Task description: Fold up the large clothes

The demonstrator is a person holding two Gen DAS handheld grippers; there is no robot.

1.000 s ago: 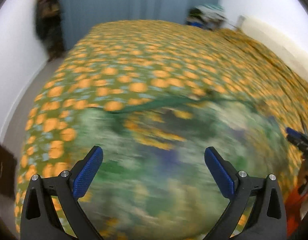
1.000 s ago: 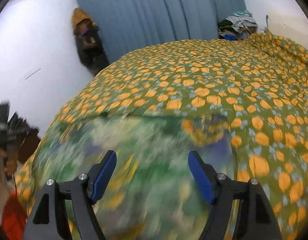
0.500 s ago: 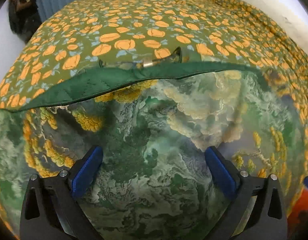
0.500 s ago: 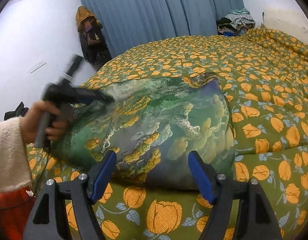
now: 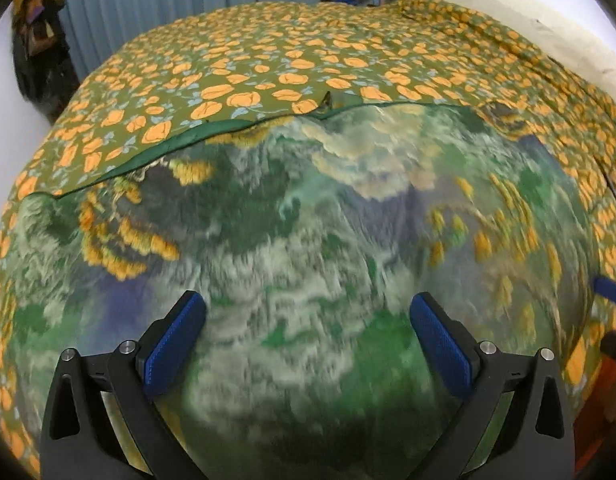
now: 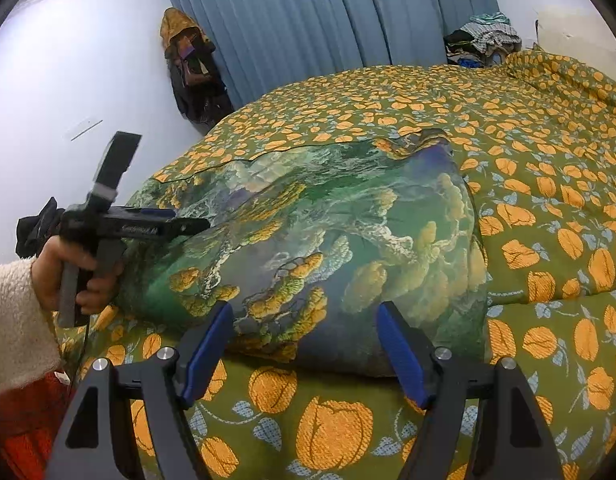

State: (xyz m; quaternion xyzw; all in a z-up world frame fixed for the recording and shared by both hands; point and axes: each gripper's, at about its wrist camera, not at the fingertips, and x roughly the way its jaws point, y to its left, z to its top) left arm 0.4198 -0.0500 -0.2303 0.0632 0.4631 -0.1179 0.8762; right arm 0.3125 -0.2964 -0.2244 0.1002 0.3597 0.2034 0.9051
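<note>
**Folded green garment on the flowered bed, both grippers open**

The padded garment (image 6: 320,240), printed in green, cream and yellow-orange, lies as a folded bundle on the near part of the bed, on the bedspread (image 6: 548,184) with orange flowers. In the right wrist view its long axis runs from the near left to the far right, and its puffy folded end faces the near side. Its far edge shows a thin dark green lining (image 5: 179,144), which runs across the left wrist view from the lower left to the upper right. A small raised point of fabric stands at this far edge.

The left gripper (image 5: 308,336) is above the garment, with its jaws wide apart; the blurred cloth is below them and the pads do not press it. In the right wrist view the person's left hand (image 6: 79,268), in a cream fleece sleeve (image 6: 15,320), holds this tool at the left end of the bundle.

The right gripper (image 6: 303,344) is at the near edge of the garment, jaws wide apart, holding nothing.

Behind the bed hang blue curtains (image 6: 348,20). A pile of clothes (image 6: 484,40) is in the far right corner.
</note>
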